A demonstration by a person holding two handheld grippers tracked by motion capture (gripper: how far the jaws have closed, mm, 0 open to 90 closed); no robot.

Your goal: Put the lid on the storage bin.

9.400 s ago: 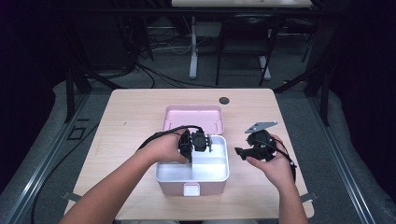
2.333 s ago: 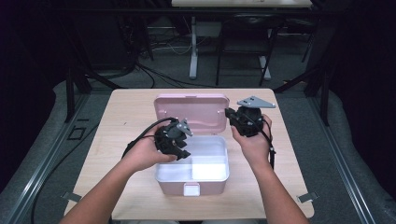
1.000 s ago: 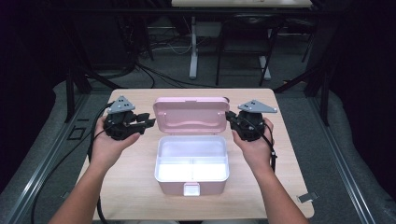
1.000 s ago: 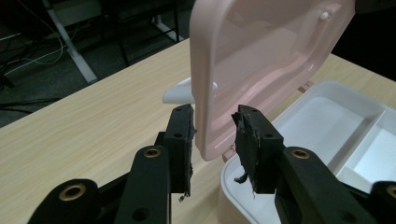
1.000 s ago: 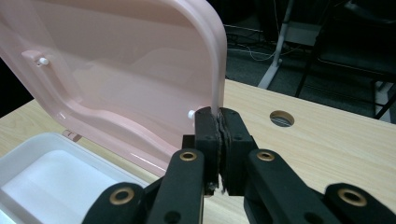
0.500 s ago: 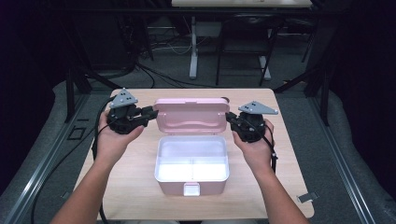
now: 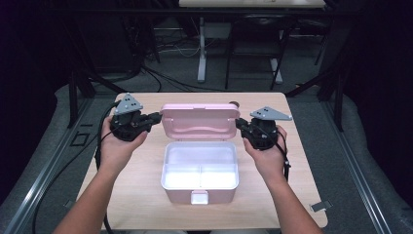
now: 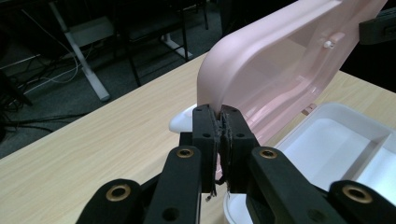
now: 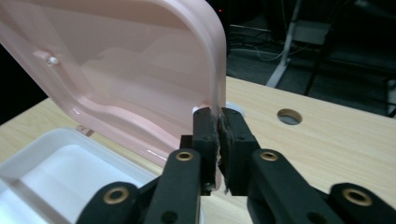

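A white lunch box [image 7: 164, 168] stands open in the middle of the table, its pink lid [image 7: 199, 119] raised upright at the back. My left gripper [image 7: 157, 117] is at the lid's left edge; its jaws have just been closing and now pinch that edge [image 8: 212, 100] between the pads [image 8: 205, 126]. My right gripper [image 7: 239, 124] is shut on the lid's right edge [image 9: 215, 93]. The left gripper view has the left gripper [image 8: 220, 114] in front of the lid's inner face [image 8: 280, 60]. The right gripper view has the right gripper [image 9: 218, 116] beside the inner face [image 9: 116, 70].
The box's inside [image 8: 336, 135] is bare, with a divider across it. A pink latch [image 7: 198, 197] sits on its front wall. A round hole [image 9: 289, 116] lies in the wooden tabletop [image 7: 302, 195] behind the lid. Beyond the table are dark floor, cables and desk legs.
My left gripper has shifted right to the lid's left edge and its jaws have closed on it. The right gripper has kept its hold on the right edge.
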